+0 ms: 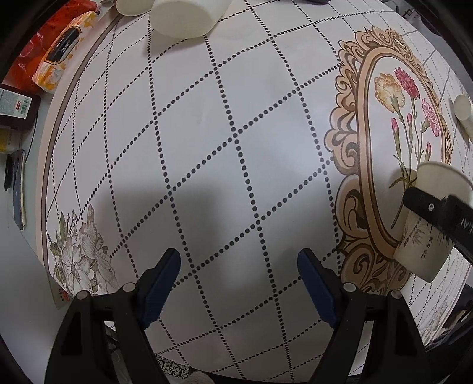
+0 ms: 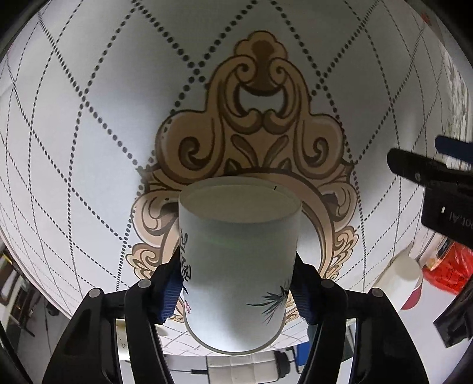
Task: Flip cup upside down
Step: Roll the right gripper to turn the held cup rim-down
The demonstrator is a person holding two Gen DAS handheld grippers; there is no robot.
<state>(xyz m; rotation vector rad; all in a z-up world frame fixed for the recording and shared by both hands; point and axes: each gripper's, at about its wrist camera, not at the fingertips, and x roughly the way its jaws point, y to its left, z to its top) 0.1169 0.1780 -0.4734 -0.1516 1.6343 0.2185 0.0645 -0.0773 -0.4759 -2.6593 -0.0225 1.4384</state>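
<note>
A white paper cup (image 2: 236, 265) with black characters and a bamboo print is clamped between the blue pads of my right gripper (image 2: 236, 291). Its flat base points away from the camera toward the tablecloth and its rim is nearest the camera. In the left wrist view the same cup (image 1: 425, 236) hangs tilted above the flower medallion at the right edge, with the right gripper's black finger (image 1: 425, 206) across it. My left gripper (image 1: 239, 280) is open and empty above the dotted tablecloth (image 1: 236, 133), well left of the cup.
Two white cups (image 1: 183, 17) lie at the far edge of the table. An orange tissue pack (image 1: 65, 44) and a red bag sit at the far left, off the cloth. A small white cylinder (image 1: 462, 107) lies at the right. The left gripper shows in the right wrist view (image 2: 437, 174).
</note>
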